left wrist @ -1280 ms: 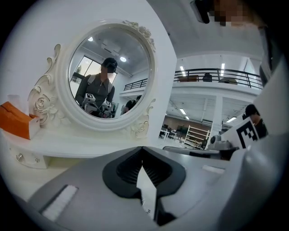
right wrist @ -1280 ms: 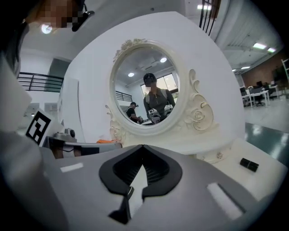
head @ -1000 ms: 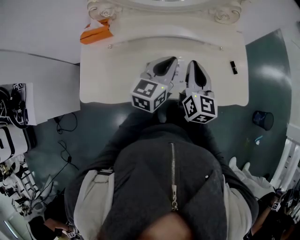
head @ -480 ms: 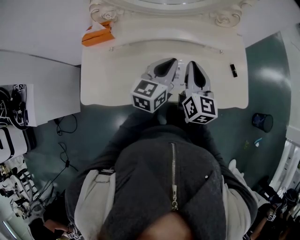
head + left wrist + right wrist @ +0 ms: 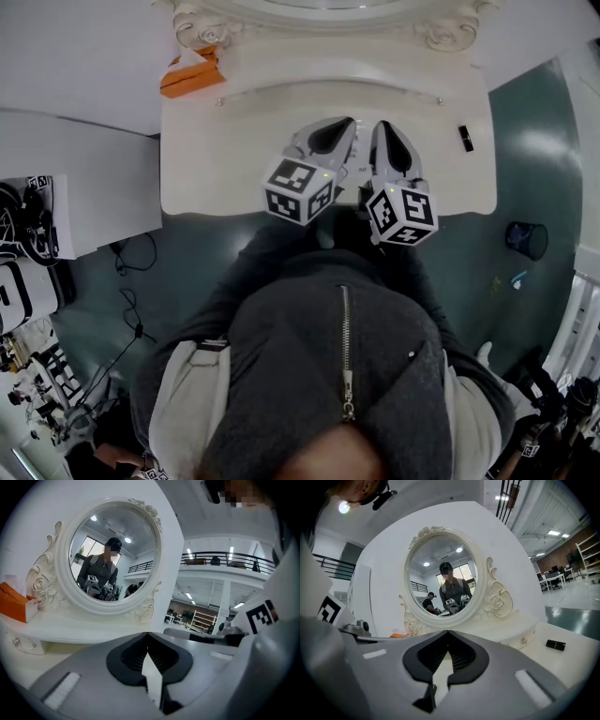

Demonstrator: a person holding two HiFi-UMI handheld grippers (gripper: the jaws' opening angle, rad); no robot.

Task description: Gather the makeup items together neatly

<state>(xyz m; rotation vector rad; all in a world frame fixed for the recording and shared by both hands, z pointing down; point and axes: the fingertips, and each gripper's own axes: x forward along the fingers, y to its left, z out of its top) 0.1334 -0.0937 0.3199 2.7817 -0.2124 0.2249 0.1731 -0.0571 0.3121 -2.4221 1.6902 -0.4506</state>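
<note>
Nothing of note has moved in the last second: I log both grippers where they were, side by side over the front edge of the dressing table [image 5: 234, 141].

- Jacket [image 5: 342, 356]: dark, zip-front. It shows in the head view only and fills the lower frame.
- Left gripper [image 5: 343, 122]: grey shell with black ribbed pads. Its own view shows the tips pressed together with nothing between them. The marker cube [image 5: 298, 190] sits at its rear.
- Right gripper [image 5: 386, 127]: same build, jaws likewise pressed together and empty.
- Dressing table: cream, glossy, with a curved front. The grippers hide the middle of its front edge.
- Black tube [image 5: 466, 136]: small, lying on its side on the table's right part, well apart from both grippers. I see it in the head view and the right gripper view. It is too small for me to tell which makeup item it is.
- Orange box [image 5: 191, 67]: back left corner of the table, with something white showing at its top.
- Mirror [image 5: 445, 581]: oval, in a white frame carved with roses. The gripper views show the whole glass; the head view cuts it to a strip of carving.
</note>
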